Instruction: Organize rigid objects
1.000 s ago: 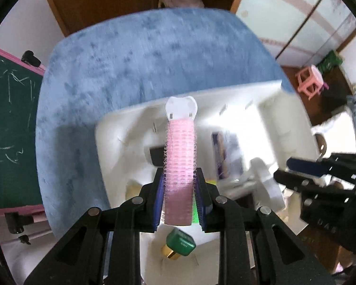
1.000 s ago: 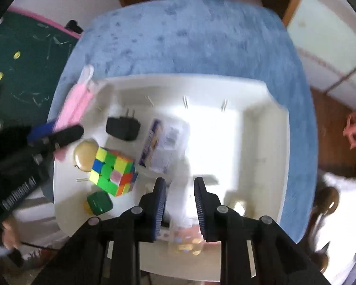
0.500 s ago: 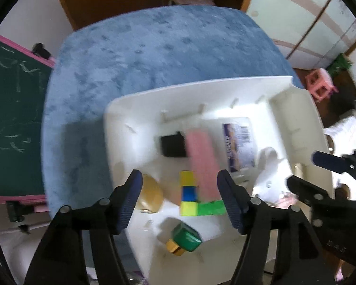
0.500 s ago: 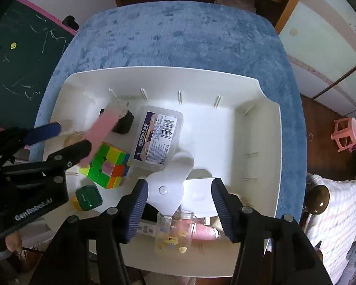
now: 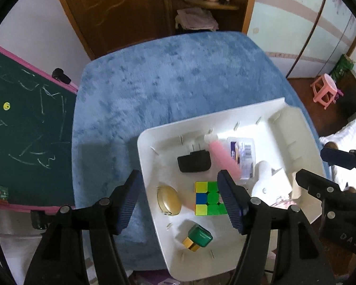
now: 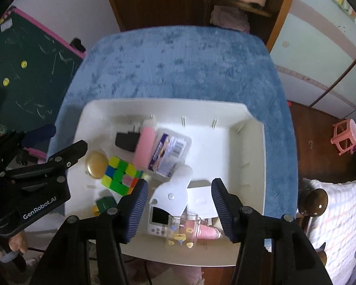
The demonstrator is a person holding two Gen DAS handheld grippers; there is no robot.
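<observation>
A white tray (image 5: 149, 156) (image 6: 254, 142) sits on a blue-covered table (image 5: 168, 80). A pink hair roller (image 5: 224, 160) (image 6: 143, 149) lies in the tray between a black charger (image 5: 194, 162) (image 6: 127, 140) and a clear labelled box (image 5: 243, 153) (image 6: 169, 153). A colour cube (image 5: 207, 198) (image 6: 121, 174), a gold oval case (image 5: 168, 200) (image 6: 96, 163) and a green box (image 5: 199, 236) (image 6: 104, 203) lie nearby. My left gripper (image 5: 180, 199) (image 6: 64, 144) is open and empty above the tray's left side. My right gripper (image 6: 178, 204) (image 5: 320, 166) is open and empty above its near edge.
A white fan-shaped gadget (image 6: 173, 194), a small white screen device (image 6: 159, 219) and a clear cup with stickers (image 6: 182, 230) lie at the tray's near edge. A green chalkboard (image 5: 23, 137) stands left of the table. A pink stool (image 5: 324, 90) stands on the floor at right.
My left gripper opened and let the pink hair roller drop into the tray, then pulled back and up. My right gripper opened too and rose away from the tray.
</observation>
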